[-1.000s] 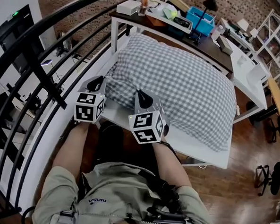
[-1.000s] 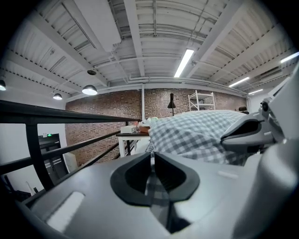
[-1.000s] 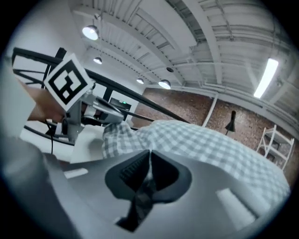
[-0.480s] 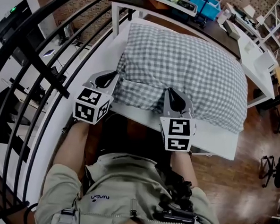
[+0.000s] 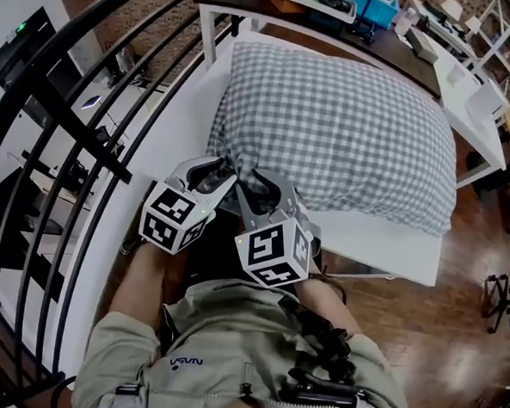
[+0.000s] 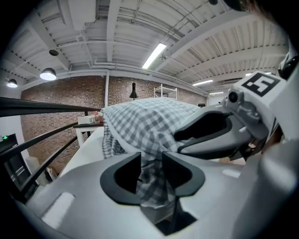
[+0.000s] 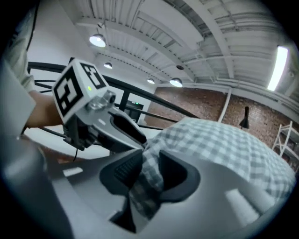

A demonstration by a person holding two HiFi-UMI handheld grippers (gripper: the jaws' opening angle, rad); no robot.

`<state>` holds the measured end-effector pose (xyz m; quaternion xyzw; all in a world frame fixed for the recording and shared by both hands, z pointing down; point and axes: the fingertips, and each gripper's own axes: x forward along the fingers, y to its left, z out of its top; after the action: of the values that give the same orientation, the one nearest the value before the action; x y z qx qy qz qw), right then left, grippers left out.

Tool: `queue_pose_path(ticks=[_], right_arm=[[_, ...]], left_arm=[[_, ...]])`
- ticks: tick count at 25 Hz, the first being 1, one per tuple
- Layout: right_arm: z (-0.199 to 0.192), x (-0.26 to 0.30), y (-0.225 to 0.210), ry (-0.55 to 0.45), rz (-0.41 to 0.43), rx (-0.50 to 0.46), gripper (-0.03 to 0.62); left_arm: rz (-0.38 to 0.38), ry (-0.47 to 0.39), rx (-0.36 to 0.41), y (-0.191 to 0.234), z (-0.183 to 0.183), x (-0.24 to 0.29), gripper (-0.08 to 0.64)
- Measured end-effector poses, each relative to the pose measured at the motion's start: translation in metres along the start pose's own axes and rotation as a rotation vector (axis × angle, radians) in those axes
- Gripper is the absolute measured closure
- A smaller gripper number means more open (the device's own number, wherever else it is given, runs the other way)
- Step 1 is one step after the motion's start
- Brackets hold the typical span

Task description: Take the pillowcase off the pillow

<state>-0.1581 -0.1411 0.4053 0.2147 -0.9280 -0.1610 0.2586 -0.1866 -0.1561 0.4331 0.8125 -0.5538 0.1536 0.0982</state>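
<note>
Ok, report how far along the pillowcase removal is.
Done: nothing is visibly off yet. The checked pillowcase lies full on the white table, and no bare pillow shows. In hand: the left hand-held gripper and right hand-held gripper each have its near corner between their jaws, which have just been opening, with cloth touching both pads. Left: pulling the case off the pillow entirely.

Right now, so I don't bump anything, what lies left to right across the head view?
In order: railing, left gripper, right gripper, table, floor. Both grippers' jaws just opened wider; pillowcase pinched between them.
</note>
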Motion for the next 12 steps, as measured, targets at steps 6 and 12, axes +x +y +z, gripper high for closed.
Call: queue_pose_path(ticks=[6,12], right_arm=[[0.009,-0.018,-0.012,-0.066,-0.011,0.092,0.574],[0.019,-0.051,-0.026,-0.151,-0.037,0.181,0.578]], left_arm=[[-0.016,-0.059,-0.043,0.006,0.008,-0.006,0.346],[0.015,-0.126,-0.143,0.036,0.025,-0.007,0.342]])
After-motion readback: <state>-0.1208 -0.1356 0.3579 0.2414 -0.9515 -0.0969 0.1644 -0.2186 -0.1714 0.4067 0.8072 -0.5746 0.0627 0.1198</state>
